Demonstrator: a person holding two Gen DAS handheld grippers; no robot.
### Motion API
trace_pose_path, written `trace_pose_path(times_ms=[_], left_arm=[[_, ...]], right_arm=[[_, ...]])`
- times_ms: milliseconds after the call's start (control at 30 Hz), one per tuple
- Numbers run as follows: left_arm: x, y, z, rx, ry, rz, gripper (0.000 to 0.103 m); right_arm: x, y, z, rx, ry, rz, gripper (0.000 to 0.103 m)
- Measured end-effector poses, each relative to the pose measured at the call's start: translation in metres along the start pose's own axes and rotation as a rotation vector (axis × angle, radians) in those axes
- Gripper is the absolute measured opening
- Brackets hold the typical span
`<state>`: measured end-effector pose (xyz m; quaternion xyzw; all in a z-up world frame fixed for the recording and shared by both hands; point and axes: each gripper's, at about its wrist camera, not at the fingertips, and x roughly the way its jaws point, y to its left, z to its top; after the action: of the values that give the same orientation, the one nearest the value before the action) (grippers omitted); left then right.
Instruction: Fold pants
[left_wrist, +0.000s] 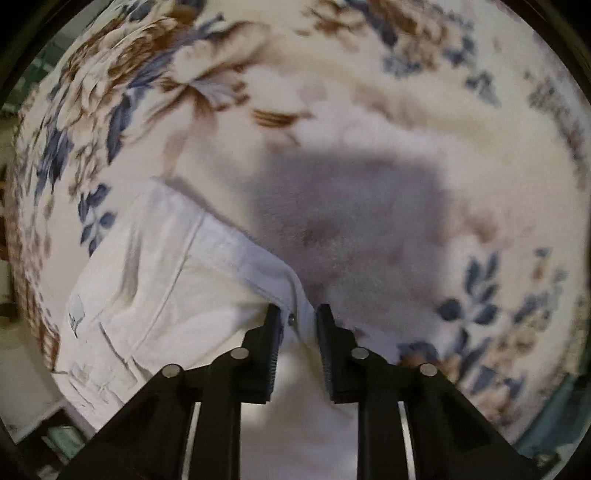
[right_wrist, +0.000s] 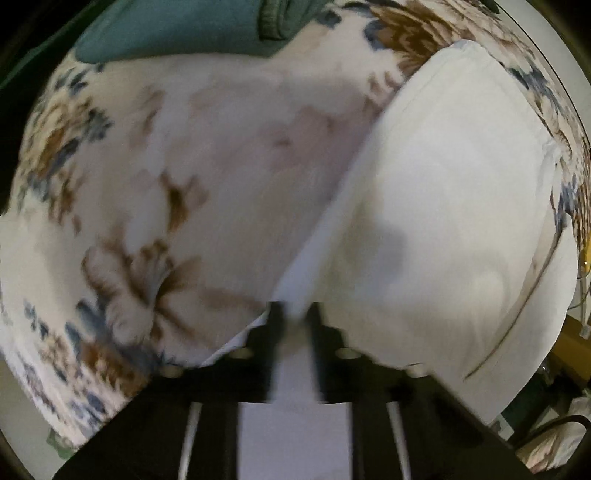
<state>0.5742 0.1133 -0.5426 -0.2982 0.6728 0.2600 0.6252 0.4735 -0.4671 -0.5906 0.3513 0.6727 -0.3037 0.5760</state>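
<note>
White pants (left_wrist: 173, 273) lie on a floral blanket. In the left wrist view the waistband corner with a small metal rivet sits between my left gripper's fingers (left_wrist: 298, 317), which close on that fabric. In the right wrist view the pants (right_wrist: 443, 229) spread to the right, and a folded edge runs down into my right gripper (right_wrist: 295, 314), whose fingers pinch the cloth. That view is motion-blurred.
The cream blanket with blue and brown flowers (left_wrist: 369, 110) covers the surface in both views (right_wrist: 184, 166). A teal garment (right_wrist: 184, 26) lies at the far edge. Clutter and a yellow object (right_wrist: 576, 339) sit off the right side.
</note>
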Motion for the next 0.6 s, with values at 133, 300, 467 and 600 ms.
trace_pose_path(times_ms=[133, 300, 467, 600], left_arm=[[-0.040, 0.028, -0.014, 0.006, -0.030, -0.140, 0.012], [-0.092, 0.087, -0.048, 0.002, -0.095, -0.304, 0.009], [-0.118, 0.136, -0.104, -0.046, -0.156, -0.420, 0.008], [-0.116, 0.179, -0.155, -0.085, -0.172, -0.465, 0.008]], right_arm=[[-0.033, -0.003, -0.033, -0.058, -0.088, 0.043, 0.005], [-0.067, -0.024, -0.061, -0.102, -0.138, 0.130, 0.005], [-0.121, -0.103, -0.065, -0.119, -0.148, 0.221, 0.005], [-0.139, -0.173, -0.094, -0.129, -0.142, 0.256, 0.005]])
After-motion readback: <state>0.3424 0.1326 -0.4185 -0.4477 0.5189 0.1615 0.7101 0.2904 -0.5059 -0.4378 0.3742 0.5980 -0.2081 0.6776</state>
